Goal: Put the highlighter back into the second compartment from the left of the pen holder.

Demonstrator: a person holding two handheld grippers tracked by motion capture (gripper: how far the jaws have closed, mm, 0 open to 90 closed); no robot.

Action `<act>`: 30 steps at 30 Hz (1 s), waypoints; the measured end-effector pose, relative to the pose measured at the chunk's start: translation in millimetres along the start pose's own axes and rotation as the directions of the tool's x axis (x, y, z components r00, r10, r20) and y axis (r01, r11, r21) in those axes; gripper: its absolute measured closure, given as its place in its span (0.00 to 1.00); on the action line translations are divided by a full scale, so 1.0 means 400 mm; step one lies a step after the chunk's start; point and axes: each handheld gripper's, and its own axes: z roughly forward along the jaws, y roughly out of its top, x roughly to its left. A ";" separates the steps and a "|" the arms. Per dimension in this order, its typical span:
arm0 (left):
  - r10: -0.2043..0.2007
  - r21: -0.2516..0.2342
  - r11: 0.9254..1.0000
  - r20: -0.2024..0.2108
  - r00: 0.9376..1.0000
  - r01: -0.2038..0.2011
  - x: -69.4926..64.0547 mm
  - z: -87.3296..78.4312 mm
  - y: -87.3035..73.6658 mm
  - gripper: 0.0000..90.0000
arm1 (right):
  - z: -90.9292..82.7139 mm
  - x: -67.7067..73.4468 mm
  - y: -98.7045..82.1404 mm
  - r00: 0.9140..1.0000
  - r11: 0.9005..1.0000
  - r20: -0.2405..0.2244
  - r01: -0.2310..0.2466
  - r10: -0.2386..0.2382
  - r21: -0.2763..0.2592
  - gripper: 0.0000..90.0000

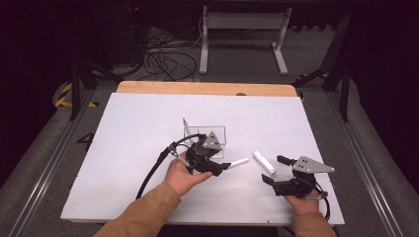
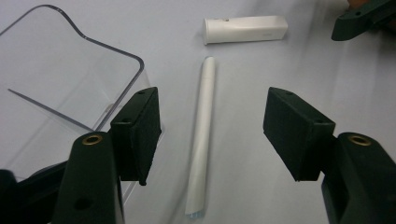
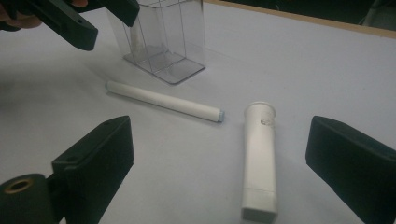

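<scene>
A thin white stick (image 1: 239, 161) lies on the white table sheet (image 1: 143, 128), just right of a clear plastic box (image 1: 217, 132). A shorter white tube (image 1: 264, 162) lies to its right. My left gripper (image 1: 225, 166) is open and low over the sheet. In the left gripper view the stick (image 2: 201, 135) runs lengthwise between the jaws, touching neither pad, with the tube (image 2: 245, 29) beyond its far end. My right gripper (image 1: 274, 170) is open near the tube. In the right gripper view the tube (image 3: 260, 158) lies between its spread jaws, untouched, and the stick (image 3: 163, 101) lies behind it.
The clear box (image 2: 70, 84) stands close beside the left jaw and holds dividers (image 3: 163, 42). The table's wooden far edge (image 1: 207, 88) borders dark floor with cables and a desk frame (image 1: 242, 34). The front edge runs just below the hands.
</scene>
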 end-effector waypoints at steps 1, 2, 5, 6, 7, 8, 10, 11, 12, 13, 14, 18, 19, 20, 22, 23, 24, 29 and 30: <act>-0.010 -0.002 1.000 0.007 1.000 0.010 0.001 0.004 0.000 0.41 | 0.000 0.000 0.000 1.000 1.000 -0.003 0.000 0.000 0.000 0.09; -0.013 -0.005 1.000 0.013 1.000 0.013 0.001 0.010 0.001 0.41 | 0.000 0.000 0.000 1.000 1.000 -0.003 -0.001 0.001 0.000 0.09; -0.011 -0.003 1.000 0.016 1.000 0.011 -0.001 0.027 0.003 0.41 | 0.000 -0.001 0.000 1.000 1.000 -0.004 -0.001 0.001 -0.001 0.09; -0.015 0.008 1.000 0.018 1.000 0.015 -0.001 0.030 0.004 0.41 | 0.000 -0.001 0.000 1.000 1.000 -0.004 -0.001 0.001 -0.001 0.09; -0.016 0.009 1.000 0.020 1.000 0.016 -0.001 0.036 0.004 0.41 | 0.000 0.000 0.000 1.000 1.000 -0.005 -0.001 0.001 -0.001 0.09; -0.018 0.012 1.000 0.019 1.000 0.018 0.000 0.040 0.004 0.42 | 0.000 0.000 0.000 1.000 1.000 -0.006 0.000 0.000 -0.001 0.09; -0.019 0.015 1.000 0.021 1.000 0.019 0.002 0.050 0.004 0.42 | -0.001 0.000 0.000 1.000 1.000 -0.008 -0.003 0.003 -0.001 0.09; -0.017 0.029 0.999 0.019 1.000 0.016 0.003 0.053 0.005 0.42 | 0.000 0.000 0.000 1.000 1.000 -0.010 -0.004 0.003 -0.001 0.09; -0.018 0.024 1.000 0.014 1.000 0.018 0.003 0.058 0.004 0.42 | 0.000 0.000 0.000 1.000 1.000 -0.010 -0.005 0.005 -0.002 0.09; -0.013 0.035 0.999 0.013 1.000 0.012 0.003 0.061 0.005 0.43 | 0.000 0.000 0.000 1.000 1.000 -0.011 -0.003 0.003 -0.004 0.09; -0.015 0.030 0.999 0.011 1.000 0.014 0.002 0.068 0.005 0.43 | -0.001 0.000 0.000 1.000 1.000 -0.012 -0.005 0.005 -0.003 0.09; -0.020 0.042 0.999 0.008 1.000 0.020 0.000 0.085 0.011 0.45 | 0.000 0.000 0.000 1.000 1.000 -0.013 -0.005 0.005 -0.003 0.09; -0.013 0.044 0.999 0.005 1.000 0.013 -0.003 0.090 0.013 0.46 | 0.000 0.000 0.000 1.000 1.000 -0.014 -0.005 0.005 -0.003 0.09; -0.010 0.045 0.999 -0.003 1.000 0.010 -0.007 0.095 0.014 0.46 | 0.000 0.000 0.000 1.000 1.000 -0.014 -0.005 0.005 -0.002 0.09; 0.005 0.062 0.998 -0.011 1.000 -0.004 -0.011 0.104 0.016 0.46 | 0.000 0.000 0.000 1.000 1.000 -0.014 -0.005 0.005 -0.002 0.09; 0.009 0.067 0.998 -0.014 1.000 -0.008 -0.012 0.108 0.016 0.47 | 0.000 -0.001 0.000 1.000 1.000 -0.016 -0.004 0.004 -0.003 0.09; 0.012 0.076 0.997 -0.016 1.000 -0.010 -0.012 0.110 0.016 0.47 | 0.000 -0.001 0.000 1.000 1.000 -0.016 -0.004 0.004 -0.004 0.09; 0.028 0.102 0.995 -0.043 0.999 -0.024 -0.015 0.127 0.016 0.57 | 0.000 0.000 0.000 1.000 1.000 -0.020 -0.003 0.003 -0.002 0.09; 0.035 0.114 0.993 -0.044 0.998 -0.030 -0.016 0.129 0.018 0.58 | 0.001 0.000 0.000 1.000 1.000 -0.020 -0.001 0.001 -0.003 0.09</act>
